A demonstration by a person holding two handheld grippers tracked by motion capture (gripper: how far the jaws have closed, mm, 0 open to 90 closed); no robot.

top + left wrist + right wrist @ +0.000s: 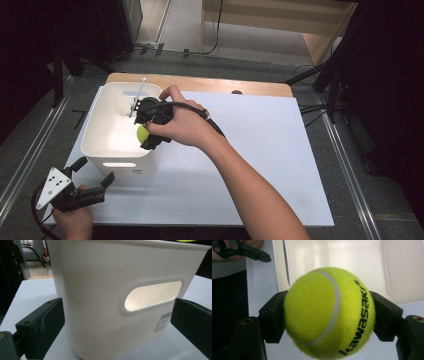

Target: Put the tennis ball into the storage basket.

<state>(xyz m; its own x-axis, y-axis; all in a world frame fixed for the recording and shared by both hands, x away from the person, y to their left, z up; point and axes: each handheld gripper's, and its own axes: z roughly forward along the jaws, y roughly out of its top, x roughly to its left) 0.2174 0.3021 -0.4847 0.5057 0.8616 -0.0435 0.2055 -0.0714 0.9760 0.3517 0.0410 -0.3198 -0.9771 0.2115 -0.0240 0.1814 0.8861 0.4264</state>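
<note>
- Dark room is surrounding one table [260,165], its white top lying open and bare across the right half and along the near edge.
- One white bin [95,137] is standing at the table's left, near its left edge, one slot handle facing the person; in the left gripper view the bin [100,315] is rising close ahead, between the jaws' lines but untouched.
- Two grippers are working: the right gripper [148,134] is hanging over the bin's right rim, clamping one ball [142,133]; the left gripper [92,172] is resting wide open just before the bin's near wall.
- In the right gripper view, the ball [329,312] is sitting squeezed between both pads above the bin's inside.
</note>
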